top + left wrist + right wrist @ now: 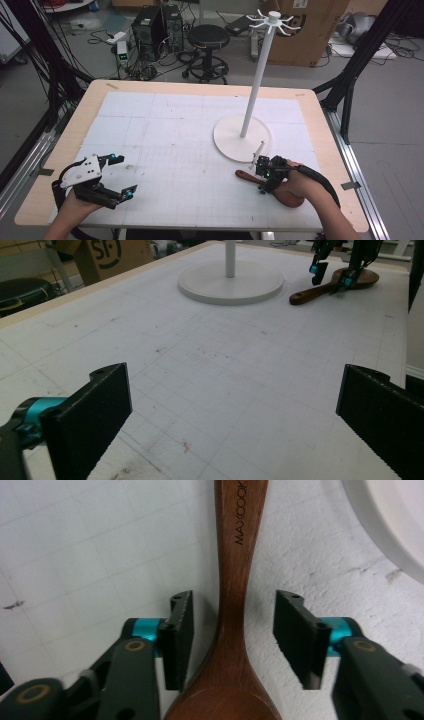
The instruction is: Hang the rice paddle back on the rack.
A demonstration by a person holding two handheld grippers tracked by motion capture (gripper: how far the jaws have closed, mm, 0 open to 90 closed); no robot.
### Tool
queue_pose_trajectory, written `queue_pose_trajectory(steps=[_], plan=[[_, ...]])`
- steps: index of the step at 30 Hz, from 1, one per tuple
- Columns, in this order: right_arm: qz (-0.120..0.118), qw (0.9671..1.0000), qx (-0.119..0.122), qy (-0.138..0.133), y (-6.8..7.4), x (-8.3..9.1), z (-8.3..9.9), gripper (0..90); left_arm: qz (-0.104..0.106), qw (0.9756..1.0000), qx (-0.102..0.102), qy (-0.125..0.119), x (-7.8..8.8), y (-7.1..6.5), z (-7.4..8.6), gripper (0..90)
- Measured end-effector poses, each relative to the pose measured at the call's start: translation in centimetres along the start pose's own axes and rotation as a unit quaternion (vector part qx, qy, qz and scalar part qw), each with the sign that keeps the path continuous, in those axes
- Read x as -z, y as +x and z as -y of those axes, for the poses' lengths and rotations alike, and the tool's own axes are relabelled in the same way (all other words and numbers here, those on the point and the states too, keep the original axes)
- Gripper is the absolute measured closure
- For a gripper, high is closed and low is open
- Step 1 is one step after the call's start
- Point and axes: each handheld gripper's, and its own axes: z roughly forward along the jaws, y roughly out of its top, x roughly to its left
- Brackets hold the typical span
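Note:
A dark wooden spoon (245, 175) lies flat on the white gridded mat (175, 130) at the front right, its handle pointing left and its bowl under the person's right hand. My right gripper (232, 630) points down over it, one jaw on each side of the spoon's neck (240, 555). A gap shows between each pad and the wood, so the gripper is open. The spoon (320, 290) and the right gripper (332, 275) also appear far off in the left gripper view. My left gripper (125, 175) rests at the front left, wide open, with only bare mat between its jaws (235, 410).
A white stand with a round base (242, 137) and a tall pole (257, 80) topped by hooks rises just behind the spoon; its base edge (390, 515) lies close to the right gripper. Stools, computers and cables sit on the floor beyond the table.

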Motion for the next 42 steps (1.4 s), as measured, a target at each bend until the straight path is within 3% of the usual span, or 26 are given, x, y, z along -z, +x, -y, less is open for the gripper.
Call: queue_pose_trajectory(steps=[12, 31, 33, 35, 36, 38, 42], plan=[[-0.020, 0.9997, -0.005, 0.015, -0.15, -0.29, -0.35, 63.9, 0.000, 1.0000, -0.001, 0.002, -0.04, 0.00, 0.01, 1.9], [-0.012, 0.9997, -0.003, 0.020, -0.16, -0.41, -0.55, 74.4, 0.001, 1.0000, -0.002, 0.005, -0.13, -0.13, 0.05, 1.9], [-0.023, 0.9995, -0.016, 0.016, -0.10, -0.41, -0.51, 76.8, 0.001, 1.0000, -0.002, 0.006, -0.11, -0.12, 0.06, 1.9], [-0.017, 0.9997, -0.006, 0.018, -0.27, -0.42, -0.44, 77.1, 0.001, 1.0000, -0.003, 0.007, -0.13, -0.10, 0.08, 1.9], [-0.022, 0.9995, -0.022, 0.012, -0.08, -0.38, -0.38, 77.5, 0.001, 1.0000, -0.002, 0.007, -0.14, -0.10, 0.09, 1.9], [-0.016, 0.9997, -0.013, 0.015, -0.30, -0.41, -0.36, 77.8, 0.002, 1.0000, -0.003, 0.008, -0.13, -0.10, 0.09, 1.9], [-0.019, 0.9994, -0.023, 0.014, -0.05, -0.39, -0.42, 78.1, 0.001, 1.0000, -0.003, 0.007, -0.10, -0.11, 0.09, 1.9]])
